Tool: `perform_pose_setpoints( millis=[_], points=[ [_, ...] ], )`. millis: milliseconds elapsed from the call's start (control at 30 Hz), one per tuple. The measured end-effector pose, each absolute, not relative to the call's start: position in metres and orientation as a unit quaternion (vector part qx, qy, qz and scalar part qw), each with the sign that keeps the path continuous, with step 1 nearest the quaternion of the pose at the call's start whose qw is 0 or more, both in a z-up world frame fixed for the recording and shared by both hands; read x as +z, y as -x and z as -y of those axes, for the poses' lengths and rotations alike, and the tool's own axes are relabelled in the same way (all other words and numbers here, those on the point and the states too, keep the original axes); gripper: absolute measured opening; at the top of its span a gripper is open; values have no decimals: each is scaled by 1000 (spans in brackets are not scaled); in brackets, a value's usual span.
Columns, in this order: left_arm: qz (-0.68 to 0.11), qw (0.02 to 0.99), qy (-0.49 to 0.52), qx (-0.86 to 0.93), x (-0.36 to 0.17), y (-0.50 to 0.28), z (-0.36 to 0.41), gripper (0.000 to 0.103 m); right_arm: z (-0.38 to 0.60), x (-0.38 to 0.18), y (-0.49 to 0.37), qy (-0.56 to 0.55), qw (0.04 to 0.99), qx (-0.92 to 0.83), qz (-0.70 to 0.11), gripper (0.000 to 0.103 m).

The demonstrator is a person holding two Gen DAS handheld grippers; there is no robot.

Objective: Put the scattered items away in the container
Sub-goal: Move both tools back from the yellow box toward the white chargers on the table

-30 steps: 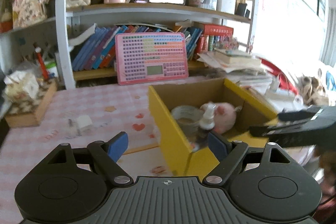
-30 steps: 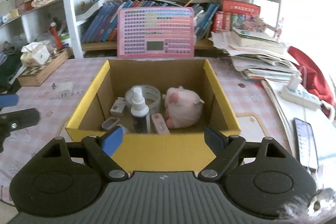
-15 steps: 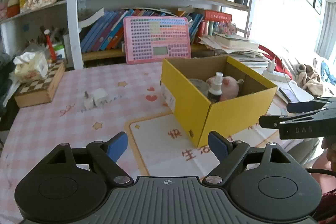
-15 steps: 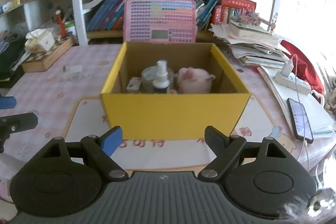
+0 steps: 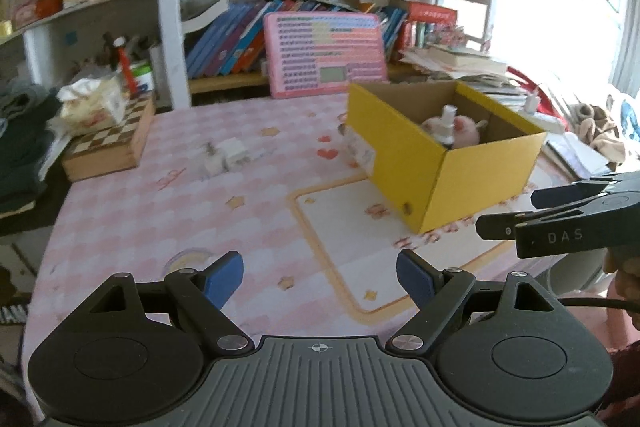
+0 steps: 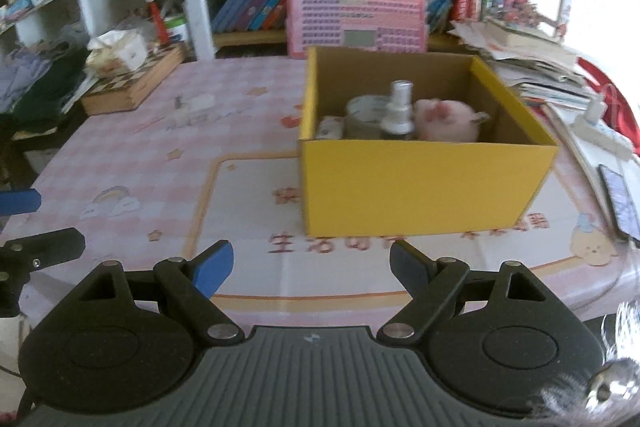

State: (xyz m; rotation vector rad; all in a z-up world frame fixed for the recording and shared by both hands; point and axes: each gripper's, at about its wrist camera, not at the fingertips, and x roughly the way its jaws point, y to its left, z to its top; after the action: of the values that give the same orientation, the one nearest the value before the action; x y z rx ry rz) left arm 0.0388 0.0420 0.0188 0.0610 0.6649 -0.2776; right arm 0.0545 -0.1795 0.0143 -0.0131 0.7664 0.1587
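With both your left gripper [image 5: 319, 278] and right gripper [image 6: 310, 269] spread wide and empty, the yellow box [image 6: 424, 183] holds a spray bottle [image 6: 397, 115] and plush toy [image 6: 444, 121], while a white plug [image 5: 226, 155] lies apart on the tablecloth [image 5: 168, 219], seemingly last.

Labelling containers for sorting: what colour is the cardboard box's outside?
Yellow; the cardboard box shows best in the right wrist view.
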Motion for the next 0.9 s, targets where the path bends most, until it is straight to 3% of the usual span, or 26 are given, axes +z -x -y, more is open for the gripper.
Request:
perform_pose_setpoints(
  millis=[200, 900],
  points=[
    [-329, 938, -17, -109, 17, -31, -69, 91, 139, 7, -60, 33, 908, 128, -397, 86],
    [-346, 936, 25, -61, 6, -50, -98, 91, 85, 6, -92, 112, 891, 212, -386, 84]
  ],
)
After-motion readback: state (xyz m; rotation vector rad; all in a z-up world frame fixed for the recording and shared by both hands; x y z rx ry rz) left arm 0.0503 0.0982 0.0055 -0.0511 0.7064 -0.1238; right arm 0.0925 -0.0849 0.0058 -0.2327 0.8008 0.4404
